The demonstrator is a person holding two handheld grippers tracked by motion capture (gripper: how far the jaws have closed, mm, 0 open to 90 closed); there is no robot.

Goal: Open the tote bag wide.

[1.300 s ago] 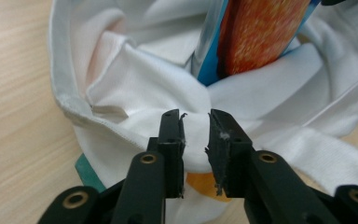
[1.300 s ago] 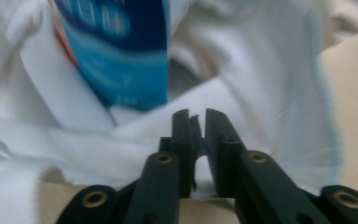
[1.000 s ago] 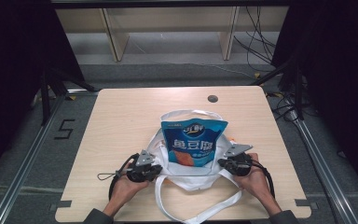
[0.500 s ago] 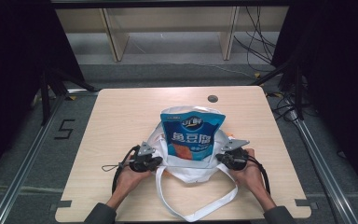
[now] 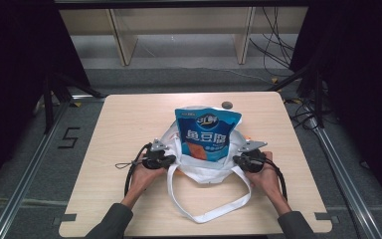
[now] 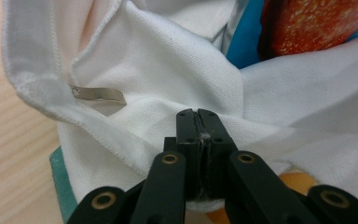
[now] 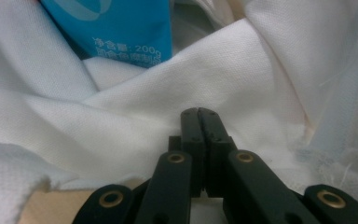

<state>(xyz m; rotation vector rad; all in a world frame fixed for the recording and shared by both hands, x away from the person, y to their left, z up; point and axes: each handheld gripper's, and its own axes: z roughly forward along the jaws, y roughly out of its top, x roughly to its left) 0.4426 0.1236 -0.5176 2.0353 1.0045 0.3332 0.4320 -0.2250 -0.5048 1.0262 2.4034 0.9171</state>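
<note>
Moved: both claws and the white bag (image 5: 206, 167) slid farther up the table (image 5: 129, 119).
Left claw (image 5: 171, 160): pinching the bag's cloth.
Right claw (image 5: 236, 160): likewise.
Blue packet (image 5: 206, 133): upright inside the bag.

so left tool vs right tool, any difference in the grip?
Left tool pinches the white bag at its left side; right tool pinches the bag's right side. A thin sliver of cloth shows between the left tool's jaws; the right's look fully pressed together. Both are shut on the cloth.

Light wooden table (image 5: 129, 119), grey floor (image 5: 179, 77), wooden shelving (image 5: 179, 25), dark surroundings
</note>
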